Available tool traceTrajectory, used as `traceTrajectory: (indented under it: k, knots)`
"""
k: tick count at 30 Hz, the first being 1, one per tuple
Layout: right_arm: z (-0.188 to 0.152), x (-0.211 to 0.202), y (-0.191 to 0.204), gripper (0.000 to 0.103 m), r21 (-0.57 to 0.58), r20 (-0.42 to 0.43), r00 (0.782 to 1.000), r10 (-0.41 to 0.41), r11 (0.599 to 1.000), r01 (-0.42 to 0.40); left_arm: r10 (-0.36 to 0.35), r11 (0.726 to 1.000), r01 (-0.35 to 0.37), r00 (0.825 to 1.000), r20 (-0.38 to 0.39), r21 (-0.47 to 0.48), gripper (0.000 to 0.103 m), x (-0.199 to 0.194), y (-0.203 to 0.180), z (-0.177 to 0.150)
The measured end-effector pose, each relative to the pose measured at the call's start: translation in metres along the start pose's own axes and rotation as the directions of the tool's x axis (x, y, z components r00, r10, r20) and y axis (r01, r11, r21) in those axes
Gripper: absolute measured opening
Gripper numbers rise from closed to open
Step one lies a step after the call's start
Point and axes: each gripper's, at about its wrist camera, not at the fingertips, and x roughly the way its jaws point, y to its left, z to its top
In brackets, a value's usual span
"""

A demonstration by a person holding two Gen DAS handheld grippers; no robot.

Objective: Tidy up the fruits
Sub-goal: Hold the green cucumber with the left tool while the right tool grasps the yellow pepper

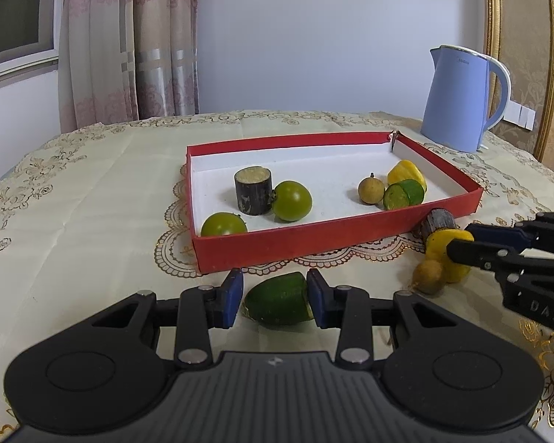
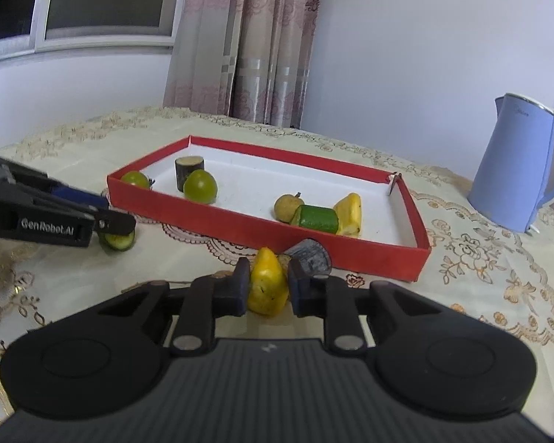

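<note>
A red box (image 1: 314,238) with a white floor holds a dark sugarcane piece (image 1: 253,190), two green tomatoes (image 1: 291,200), a longan (image 1: 370,191), a cucumber piece (image 1: 403,192) and a yellow fruit piece (image 1: 406,172). In front of it, my left gripper (image 1: 275,297) is shut on a green cucumber piece (image 1: 279,301) resting on the cloth. My right gripper (image 2: 266,284) is shut on a yellow fruit piece (image 2: 266,284) beside the box's front wall (image 2: 277,227). A second sugarcane piece (image 2: 310,254) and a longan (image 1: 428,277) lie next to it.
A blue electric kettle (image 1: 460,99) stands at the back right of the table. A cream embroidered tablecloth (image 1: 74,203) covers the table. Curtains (image 1: 129,40) and a window are behind the table, with a gold-framed panel on the right.
</note>
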Motion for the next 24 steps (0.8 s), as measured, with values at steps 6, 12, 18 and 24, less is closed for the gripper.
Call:
traceTrajectory:
  k: [6,12,18,24]
  knots:
    - [0.0,-0.008,-0.003,0.019,0.018,0.035,0.999,-0.004,1.0,0.003,0.001,1.0,-0.001,1.0,-0.002,0.021,0.037,0.004,-0.003,0.002]
    - [0.0,-0.011,-0.01,0.014,0.052,0.064,0.998,-0.006,0.999,0.003,0.003,1.0,-0.003,1.0,-0.019,0.007,0.037,0.007,-0.002,-0.001]
    - [0.0,-0.013,-0.016,0.013,0.086,0.088,0.996,-0.01,0.996,0.002,0.012,1.0,-0.012,1.0,-0.01,0.007,0.035,0.007,-0.003,-0.001]
    - [-0.001,-0.015,-0.02,0.011,0.104,0.104,0.994,-0.027,0.994,0.016,0.014,1.0,-0.014,1.0,-0.009,0.008,0.035,0.006,-0.002,-0.002]
